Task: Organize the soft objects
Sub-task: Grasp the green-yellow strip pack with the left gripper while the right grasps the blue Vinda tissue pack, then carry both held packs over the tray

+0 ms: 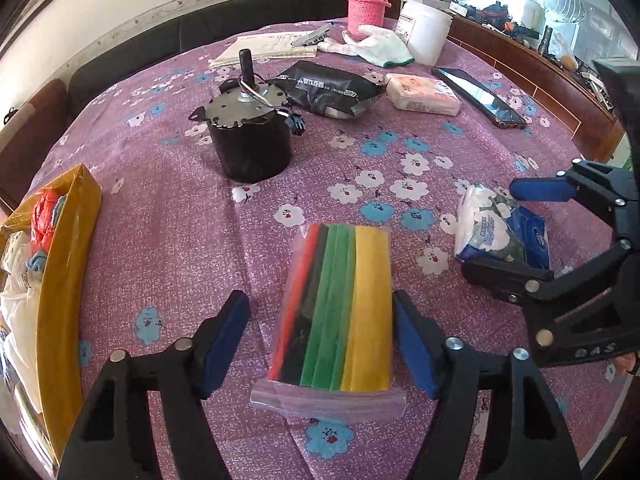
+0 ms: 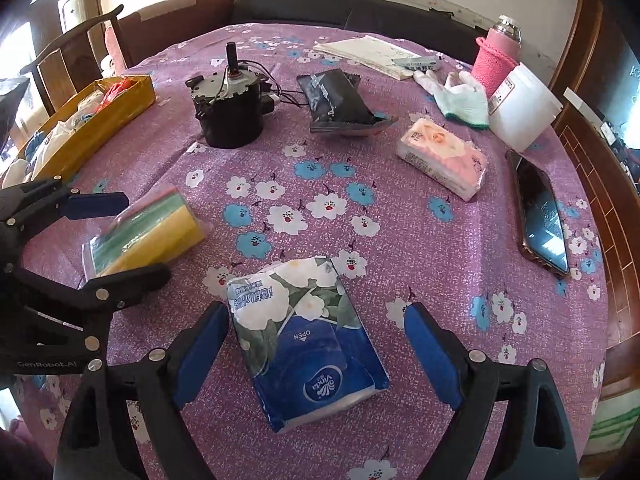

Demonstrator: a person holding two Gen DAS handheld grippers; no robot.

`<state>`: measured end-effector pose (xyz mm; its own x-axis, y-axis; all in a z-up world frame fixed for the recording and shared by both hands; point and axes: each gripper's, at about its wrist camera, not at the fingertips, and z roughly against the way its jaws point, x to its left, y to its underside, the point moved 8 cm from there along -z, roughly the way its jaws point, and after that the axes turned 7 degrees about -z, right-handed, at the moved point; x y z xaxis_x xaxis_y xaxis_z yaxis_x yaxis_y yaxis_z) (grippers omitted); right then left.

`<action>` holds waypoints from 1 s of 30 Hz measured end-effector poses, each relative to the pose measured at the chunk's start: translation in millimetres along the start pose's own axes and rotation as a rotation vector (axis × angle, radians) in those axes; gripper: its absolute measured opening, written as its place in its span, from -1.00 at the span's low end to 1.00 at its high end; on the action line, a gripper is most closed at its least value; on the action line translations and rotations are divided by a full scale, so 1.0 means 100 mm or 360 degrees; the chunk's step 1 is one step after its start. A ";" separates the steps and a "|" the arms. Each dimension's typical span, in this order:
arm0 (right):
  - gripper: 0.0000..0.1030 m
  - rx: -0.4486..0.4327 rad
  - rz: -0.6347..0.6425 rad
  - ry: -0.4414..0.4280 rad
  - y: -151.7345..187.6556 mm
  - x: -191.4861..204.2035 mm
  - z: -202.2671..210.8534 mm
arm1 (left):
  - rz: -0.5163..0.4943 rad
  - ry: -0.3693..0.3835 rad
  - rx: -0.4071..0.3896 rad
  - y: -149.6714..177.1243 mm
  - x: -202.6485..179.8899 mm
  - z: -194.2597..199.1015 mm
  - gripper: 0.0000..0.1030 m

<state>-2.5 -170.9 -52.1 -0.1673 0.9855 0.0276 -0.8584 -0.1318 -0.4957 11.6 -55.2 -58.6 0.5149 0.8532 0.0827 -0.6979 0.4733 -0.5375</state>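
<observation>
Left wrist view: the left gripper (image 1: 320, 340) points down at a clear zip bag of coloured cloths (image 1: 340, 312) lying flat on the purple flowered tablecloth (image 1: 168, 216). Its jaws are spread; the bag lies between the blue pads (image 1: 224, 340), the right pad at the bag's edge, the left pad apart from it. To the gripper's left stands a yellow box (image 1: 68, 264) at the table's edge, holding white soft items and a red one. Ahead of the gripper a black motor (image 1: 250, 136) stands upright on open cloth; beyond it lie a black pouch (image 1: 324, 88), a pink tissue pack (image 1: 424, 94) and a phone (image 1: 480, 98).

Right wrist view: the right gripper (image 2: 316, 352) is also spread, its pads on either side of a blue-and-white tissue pack (image 2: 308, 344) — the left pad just beside the pack, the right pad apart. To its left the other gripper straddles the cloth bag. Farther ahead lie a white glove (image 2: 460, 98), a white tub (image 2: 524, 110), a pink knitted flask (image 2: 498, 56) and papers (image 2: 368, 54).

Between the two packs and the motor the cloth is bare — the widest free stretch. The wooden table rim (image 2: 588, 184) curves close on the right gripper's right, past the phone.
</observation>
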 end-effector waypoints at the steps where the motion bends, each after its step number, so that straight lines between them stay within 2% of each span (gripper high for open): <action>1: 0.73 0.0013 -0.0014 -0.0007 0.01 -0.01 -0.03 | -0.0002 -0.0006 -0.0001 0.00 0.00 0.00 0.34; 6: 0.61 0.0012 -0.0046 -0.0049 0.01 0.00 -0.02 | -0.0019 -0.0047 -0.0011 -0.01 -0.02 0.01 0.32; 10: 0.44 0.0009 -0.0054 -0.0054 0.02 0.01 0.00 | -0.0027 -0.0061 -0.0020 0.00 -0.03 0.02 0.32; 23: 0.43 -0.0011 -0.0098 -0.0050 0.10 -0.04 0.06 | -0.0029 -0.0078 -0.0053 -0.02 -0.03 0.02 0.32; 25: 0.43 -0.0013 -0.0106 -0.0047 0.11 -0.05 0.07 | -0.0034 -0.0005 -0.0068 -0.02 -0.08 0.03 -0.10; 26: 0.42 -0.0014 -0.0110 -0.0046 0.13 -0.05 0.08 | -0.0041 0.0007 -0.0074 -0.02 -0.11 0.05 -0.22; 28: 0.35 -0.0018 -0.0124 -0.0038 0.14 -0.07 0.11 | -0.0064 -0.0020 -0.0089 -0.02 -0.15 0.07 -0.29; 30: 0.29 -0.0018 -0.0143 -0.0038 0.16 -0.08 0.13 | -0.0041 0.0015 -0.0101 0.00 -0.16 0.10 -0.30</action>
<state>-21.2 -182.1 -48.7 -0.1017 0.9905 0.0931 -0.8651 -0.0418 -0.4999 -1.3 -67.2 -51.6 0.5371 0.8388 0.0891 -0.6518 0.4798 -0.5874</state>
